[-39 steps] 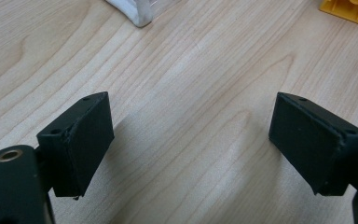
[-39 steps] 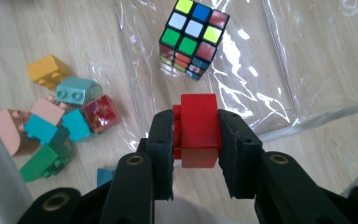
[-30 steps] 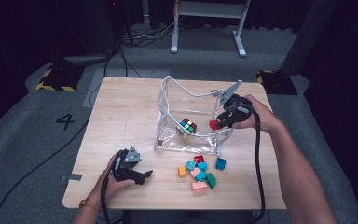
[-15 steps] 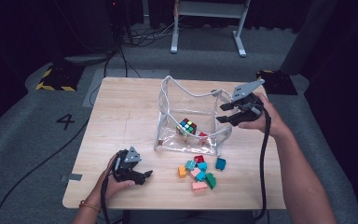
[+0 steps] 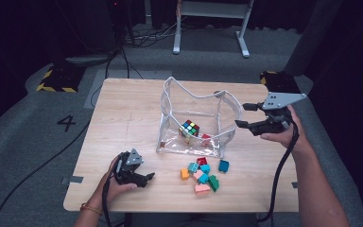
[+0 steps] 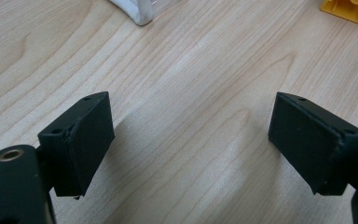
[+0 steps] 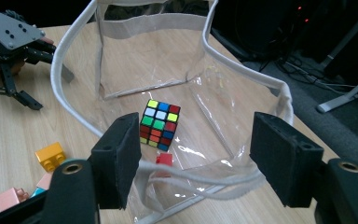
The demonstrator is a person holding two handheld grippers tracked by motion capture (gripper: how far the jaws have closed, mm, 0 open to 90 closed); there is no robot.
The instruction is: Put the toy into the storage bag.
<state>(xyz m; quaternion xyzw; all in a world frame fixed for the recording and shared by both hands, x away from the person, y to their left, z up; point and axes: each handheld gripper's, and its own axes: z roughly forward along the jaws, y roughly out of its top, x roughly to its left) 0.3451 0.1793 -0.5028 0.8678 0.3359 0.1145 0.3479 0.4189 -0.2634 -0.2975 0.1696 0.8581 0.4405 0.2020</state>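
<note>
Grippers: my right gripper (image 5: 246, 116) hangs spread wide and empty beside the clear pouch (image 5: 170, 101), which holds a puzzle cube (image 7: 159, 124) and red brick (image 7: 165, 159). My left gripper (image 5: 147, 177), likewise parted and empty, rests near the wooden table (image 5: 123, 109) front edge, bare wood around it, loose bricks (image 5: 203, 174) between.

a white number 4 (image 5: 68, 123) is marked on the grey floor (image 5: 23, 142). it lies just off the surface's (image 5: 123, 109) left edge. nothing else can be read.

bag (image 5: 198, 118) stood mid-bench (image 5: 123, 113) | cube (image 5: 189, 127) and one brick (image 5: 206, 138) lay in bag | loose bricks (image 5: 202, 173) lay on bench, near side of bag | left tool (image 5: 142, 178) near-left of bricks | right tool (image 5: 246, 116) right of bag
</note>
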